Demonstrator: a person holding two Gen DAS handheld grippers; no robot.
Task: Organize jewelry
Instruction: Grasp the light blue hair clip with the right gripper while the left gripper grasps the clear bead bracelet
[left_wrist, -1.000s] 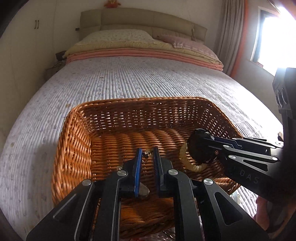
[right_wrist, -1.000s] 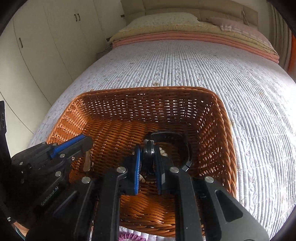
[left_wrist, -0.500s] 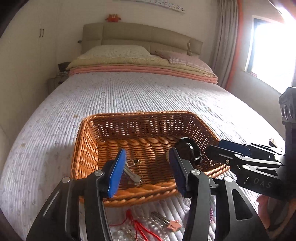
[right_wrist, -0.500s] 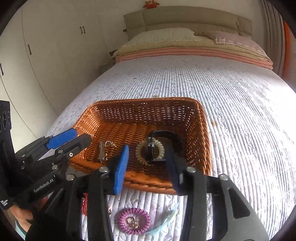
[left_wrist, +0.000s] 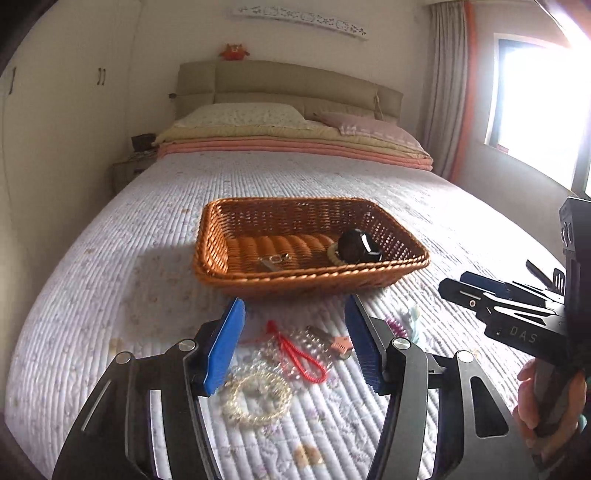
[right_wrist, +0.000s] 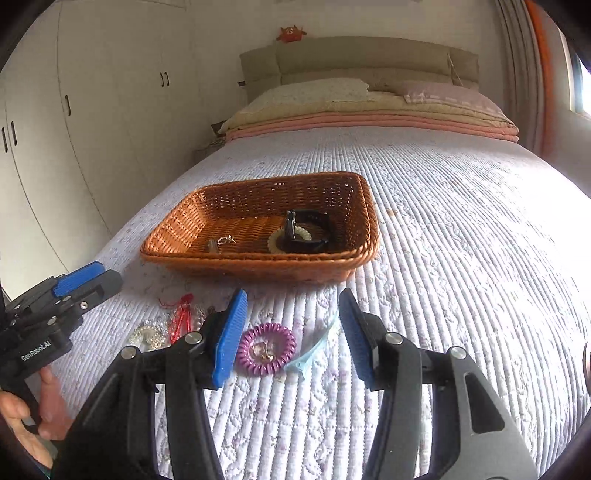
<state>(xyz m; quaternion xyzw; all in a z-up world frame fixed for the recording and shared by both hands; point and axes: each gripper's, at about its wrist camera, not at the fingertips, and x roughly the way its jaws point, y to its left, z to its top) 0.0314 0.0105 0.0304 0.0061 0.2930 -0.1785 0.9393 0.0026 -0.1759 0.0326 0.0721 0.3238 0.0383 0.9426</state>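
Observation:
A brown wicker basket (left_wrist: 236, 273) (right_wrist: 184, 229) sits on the bed and holds a black watch (left_wrist: 356, 245) (right_wrist: 308, 232), a cream coil band (right_wrist: 275, 242) and a small metal clip with rings (left_wrist: 273, 260) (right_wrist: 221, 242). My left gripper (left_wrist: 295, 339) is open and empty above a red cord (left_wrist: 301, 360), a pearl bracelet (left_wrist: 256, 400) and a key with a pink tag (left_wrist: 338, 343). My right gripper (right_wrist: 291, 325) is open and empty above a purple coil hair tie (right_wrist: 266, 349) and a light blue hair clip (right_wrist: 312, 354).
The quilted bedspread (right_wrist: 461, 258) stretches to stacked pillows and blankets (left_wrist: 295, 136) at the headboard. White wardrobes (right_wrist: 74, 129) stand at the left. A bright window (left_wrist: 543, 110) is at the right.
Both grippers opened, let go of the clip and the watch in the basket, and pulled back and up. They now hang over the loose jewelry on the bed.

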